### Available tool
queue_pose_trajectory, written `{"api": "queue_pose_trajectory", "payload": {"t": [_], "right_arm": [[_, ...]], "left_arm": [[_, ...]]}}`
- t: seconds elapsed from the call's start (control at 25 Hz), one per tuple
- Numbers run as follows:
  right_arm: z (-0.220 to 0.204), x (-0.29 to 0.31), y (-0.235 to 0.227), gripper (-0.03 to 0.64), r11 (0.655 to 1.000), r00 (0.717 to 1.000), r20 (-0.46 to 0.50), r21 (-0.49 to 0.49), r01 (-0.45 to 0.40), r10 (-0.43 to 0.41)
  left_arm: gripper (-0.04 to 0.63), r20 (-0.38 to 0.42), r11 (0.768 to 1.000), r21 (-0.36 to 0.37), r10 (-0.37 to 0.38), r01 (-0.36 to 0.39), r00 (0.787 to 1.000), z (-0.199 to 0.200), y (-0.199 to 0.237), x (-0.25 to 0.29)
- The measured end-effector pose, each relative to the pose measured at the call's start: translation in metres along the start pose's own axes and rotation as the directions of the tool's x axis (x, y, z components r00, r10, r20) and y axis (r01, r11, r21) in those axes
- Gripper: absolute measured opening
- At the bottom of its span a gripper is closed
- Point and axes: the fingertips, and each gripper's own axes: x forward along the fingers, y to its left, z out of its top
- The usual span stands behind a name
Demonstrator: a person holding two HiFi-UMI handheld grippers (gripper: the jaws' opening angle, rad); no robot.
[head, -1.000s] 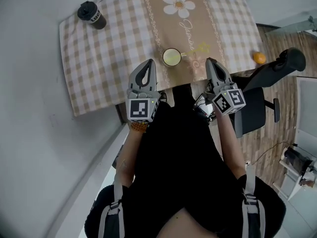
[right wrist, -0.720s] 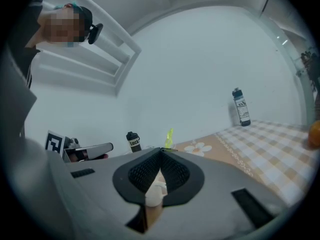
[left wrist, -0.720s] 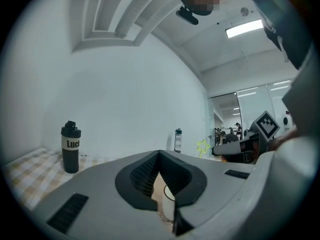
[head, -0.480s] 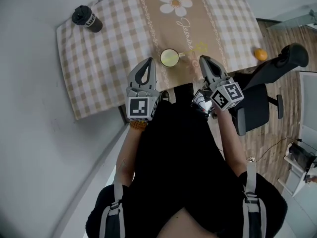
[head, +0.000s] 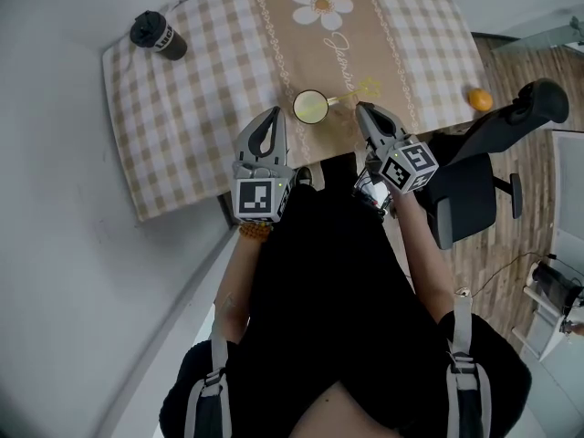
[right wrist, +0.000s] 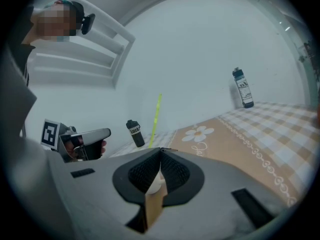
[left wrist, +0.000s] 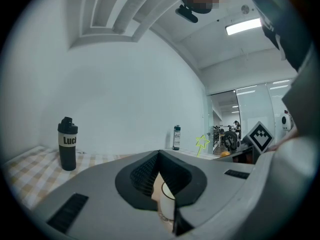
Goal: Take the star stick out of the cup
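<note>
We are barely starting — the star stick (head: 369, 87) is sitting in the cup (head: 311, 107) on the surface (head: 201, 89). The right gripper (head: 359, 108) is hovering just beside it, fingers together and empty, the left gripper (head: 272, 114) likewise; gripping and lifting are remaining.

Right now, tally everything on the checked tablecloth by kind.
bottles: 2 (black bottle, far bottle)
cup: 1
star stick: 1
total: 4
</note>
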Motion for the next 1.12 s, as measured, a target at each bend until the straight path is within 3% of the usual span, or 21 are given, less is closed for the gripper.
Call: {"api": "queue_pose_trajectory", "payload": {"t": [0.24, 0.36, 0.84, 0.92, 1.12], "right_arm": [[-0.015, 0.007, 0.001, 0.008, 1.0, 0.999, -0.031, 0.01, -0.009, 0.009], [-0.021, 0.013, 0.003, 0.081, 0.999, 0.998, -0.047, 0.039, -0.029, 0.031], [-0.024, 0.031, 0.019, 0.081, 0.994, 0.993, -0.054, 0.055, -0.099, 0.102], [-0.025, 0.032, 0.022, 0.115, 0.991, 0.991, -0.056, 0.061, -0.117, 0.12], [-0.024, 0.038, 0.025, 0.117, 0.989, 0.989, -0.059, 0.07, -0.132, 0.136]], "left_arm": [[0.002, 0.0, 1.0, -0.004, -0.01, 0.01, 1.0, -0.003, -0.003, 0.0], [0.002, -0.007, 1.0, -0.002, -0.002, 0.002, 1.0, -0.004, -0.002, -0.001], [0.002, -0.013, 1.0, -0.003, 0.009, -0.009, 1.0, -0.006, 0.001, -0.004], [0.002, -0.013, 1.0, -0.002, 0.009, -0.009, 1.0, -0.007, 0.001, -0.004], [0.002, -0.013, 1.0, -0.004, 0.009, -0.01, 1.0, -0.008, 0.001, -0.003]]}}
